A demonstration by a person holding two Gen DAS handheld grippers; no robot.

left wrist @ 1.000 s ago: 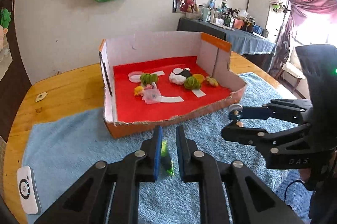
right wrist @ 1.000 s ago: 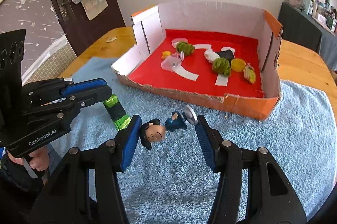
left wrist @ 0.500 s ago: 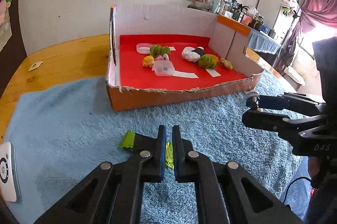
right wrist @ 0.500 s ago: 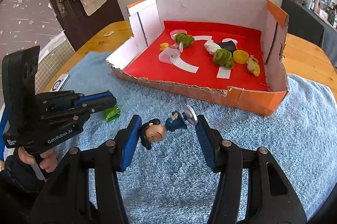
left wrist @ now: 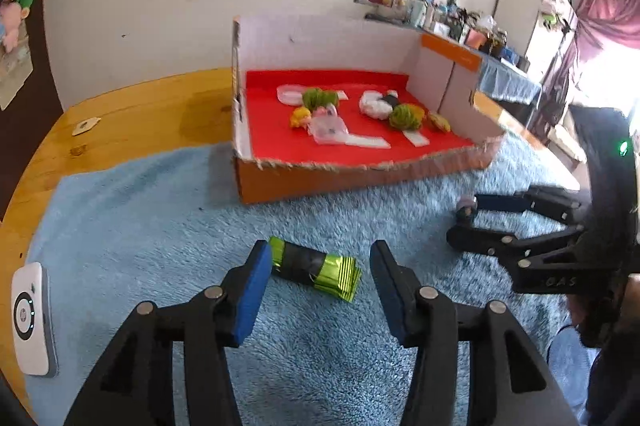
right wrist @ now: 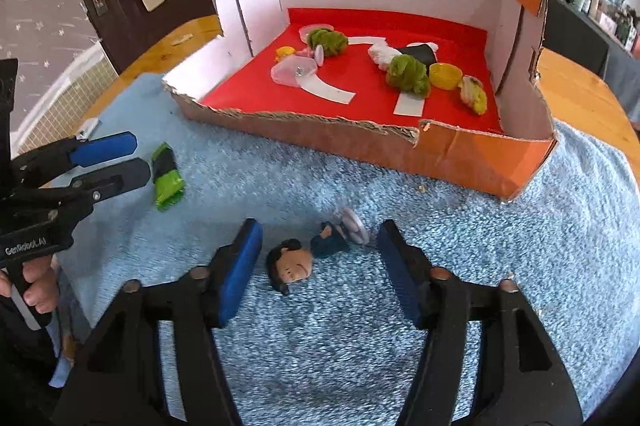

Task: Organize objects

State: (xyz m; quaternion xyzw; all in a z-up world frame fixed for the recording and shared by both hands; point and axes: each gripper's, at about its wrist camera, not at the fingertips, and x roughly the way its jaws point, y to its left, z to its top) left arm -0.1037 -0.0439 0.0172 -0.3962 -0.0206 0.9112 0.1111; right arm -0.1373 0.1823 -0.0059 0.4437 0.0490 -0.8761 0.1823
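A green and black foil packet (left wrist: pixel 314 268) lies flat on the blue towel (left wrist: pixel 140 210). My left gripper (left wrist: pixel 316 266) is open with the packet between its fingers, not gripped; the packet also shows in the right wrist view (right wrist: pixel 166 176). A small doll figure with black hair and a suction cup (right wrist: pixel 310 254) lies on the towel between the open fingers of my right gripper (right wrist: pixel 320 258). The cardboard box with a red floor (right wrist: pixel 460 158) stands behind and holds several small toys.
A white remote-like device (left wrist: pixel 30 318) lies at the towel's left edge. The wooden table (left wrist: pixel 132 110) extends left of and behind the box. The right gripper's body (left wrist: pixel 520 246) sits at the right in the left wrist view.
My left gripper was shut on the green packet and held it; it has lowered, opened and let the packet go onto the towel. The right gripper stays open around the doll.
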